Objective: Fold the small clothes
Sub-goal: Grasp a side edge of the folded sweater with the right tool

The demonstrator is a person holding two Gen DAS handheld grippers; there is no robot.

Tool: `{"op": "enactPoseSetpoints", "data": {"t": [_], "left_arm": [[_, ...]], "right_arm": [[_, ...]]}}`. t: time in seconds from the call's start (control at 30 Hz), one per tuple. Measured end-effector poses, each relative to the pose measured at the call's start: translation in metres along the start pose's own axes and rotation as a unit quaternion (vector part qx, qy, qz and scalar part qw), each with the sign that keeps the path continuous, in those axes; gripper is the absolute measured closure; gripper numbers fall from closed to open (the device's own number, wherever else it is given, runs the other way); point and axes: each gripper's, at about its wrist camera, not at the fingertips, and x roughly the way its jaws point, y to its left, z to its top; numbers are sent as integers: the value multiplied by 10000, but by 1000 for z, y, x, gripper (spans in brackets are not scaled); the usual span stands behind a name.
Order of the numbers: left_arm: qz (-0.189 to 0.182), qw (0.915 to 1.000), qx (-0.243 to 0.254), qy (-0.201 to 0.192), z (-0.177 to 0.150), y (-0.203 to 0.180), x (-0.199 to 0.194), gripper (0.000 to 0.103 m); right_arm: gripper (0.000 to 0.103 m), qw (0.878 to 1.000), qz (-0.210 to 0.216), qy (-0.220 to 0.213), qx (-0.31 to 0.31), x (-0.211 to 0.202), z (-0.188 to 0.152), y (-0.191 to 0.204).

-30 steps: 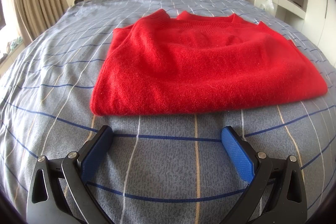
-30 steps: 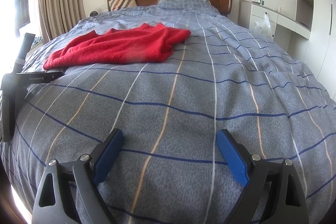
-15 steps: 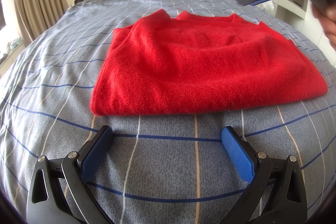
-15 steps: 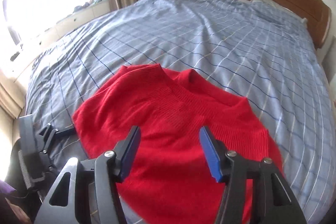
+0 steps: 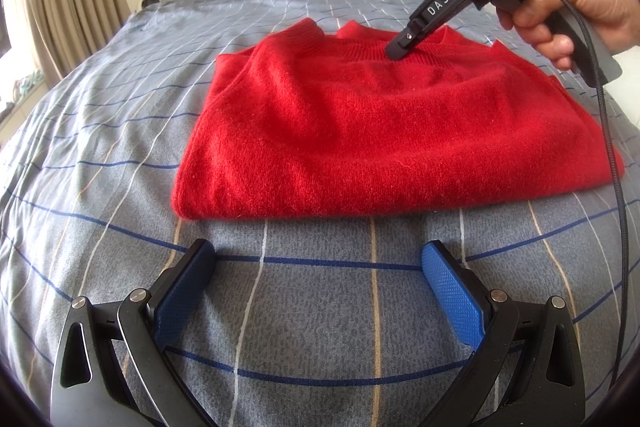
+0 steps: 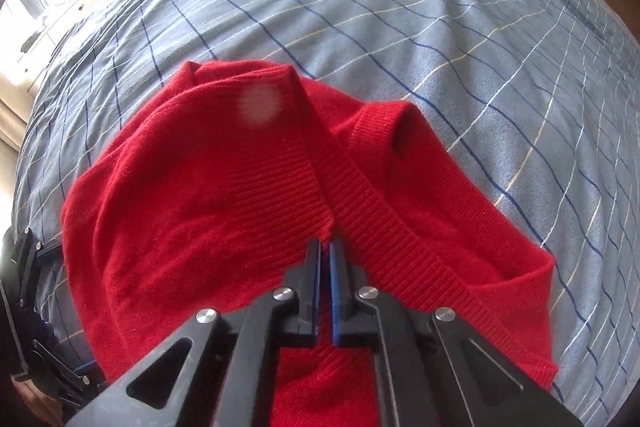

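The red sweater [image 5: 384, 131] lies already folded on the bed [image 5: 100, 131]; right gripper [image 6: 325, 251] fingers clenched on its ribbed hem for another fold, left gripper [image 5: 320, 267] released.

Black tool [image 5: 318, 291], blue pads [image 5: 452, 293], silver screws

Swung across from open bedding onto the red sweater [image 5: 384, 131]; right gripper [image 6: 325, 247] now tipped steeply down at the ribbed hem, jaws just closed from wide apart to nearly touching, pinching the knit.
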Motion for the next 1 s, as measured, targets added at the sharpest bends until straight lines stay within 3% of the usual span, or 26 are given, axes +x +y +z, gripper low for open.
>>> {"op": "enactPoseSetpoints", "data": {"t": [0.1, 0.17, 0.23, 0.33, 0.37, 0.43, 0.5, 0.6, 0.73, 0.83, 0.9, 0.93, 1.0], "left_arm": [[0, 10000, 0, 1, 0, 0, 0, 0], [-1, 10000, 0, 1, 0, 0, 0, 0], [-1, 10000, 0, 0, 0, 0, 0, 0], [0, 10000, 0, 1, 0, 0, 0, 0], [-1, 10000, 0, 1, 0, 0, 0, 0], [-1, 10000, 0, 0, 0, 0, 0, 0], [-1, 10000, 0, 0, 0, 0, 0, 0], [-1, 10000, 1, 0, 0, 0, 0, 0], [-1, 10000, 1, 0, 0, 0, 0, 0], [-2, 10000, 1, 1, 0, 0, 0, 0], [-2, 10000, 1, 1, 0, 0, 0, 0], [-2, 10000, 1, 2, 0, 0, 0, 0], [-2, 10000, 1, 3, 0, 0, 0, 0]], "right_arm": [[99, 9982, -461, -318, -190, -10, 9, 6], [99, 9927, -1072, -473, -291, -9, 17, 9], [99, 9902, -1290, -479, -233, 1, 20, 9], [83, 9924, -1226, -63, -28, 21, 17, 2], [73, 9919, -1263, -150, -28, 15, 15, 1], [65, 9948, -879, -448, 264, -8, 12, -13], [65, 9933, -579, -719, 694, -31, 5, -32], [65, 9886, -629, -646, 1207, -48, -16, -67], [65, 9914, -735, -212, 1066, -45, -43, -82], [65, 9946, -690, -171, 753, -36, -51, -69], [67, 9946, -710, -112, 752, -24, -53, -66], [99, 9937, -829, 64, 751, -16, -54, -65], [100, 9895, -1332, 33, 566, -15, -53, -60]]}}
